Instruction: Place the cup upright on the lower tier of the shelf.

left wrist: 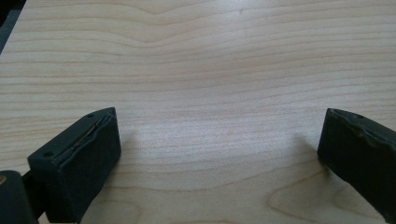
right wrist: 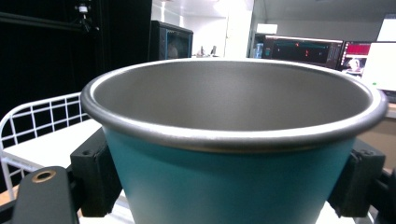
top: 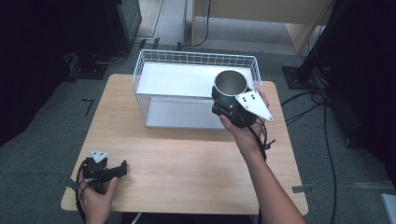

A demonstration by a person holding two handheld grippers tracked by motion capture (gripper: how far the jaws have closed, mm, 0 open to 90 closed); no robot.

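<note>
High view: right claw [top: 232, 106] clamped on teal metal cup [top: 229, 85], upright, held above right end of white wire basket [top: 154, 58] at table [top: 187, 158] rear. Right gripper view: black jaws pressed against both cup [right wrist: 233, 140] sides. Left claw [top: 119, 169] resting at front-left table corner, jaws spread wide over bare wood [left wrist: 210, 70].

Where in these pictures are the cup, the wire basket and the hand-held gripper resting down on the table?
cup [right wrist: 233, 186]: right gripper view, on its teal outer wall.
wire basket [top: 187, 57]: high view, on its far rim.
left hand-held gripper [top: 125, 168]: high view, midway between its fingertips.
</note>
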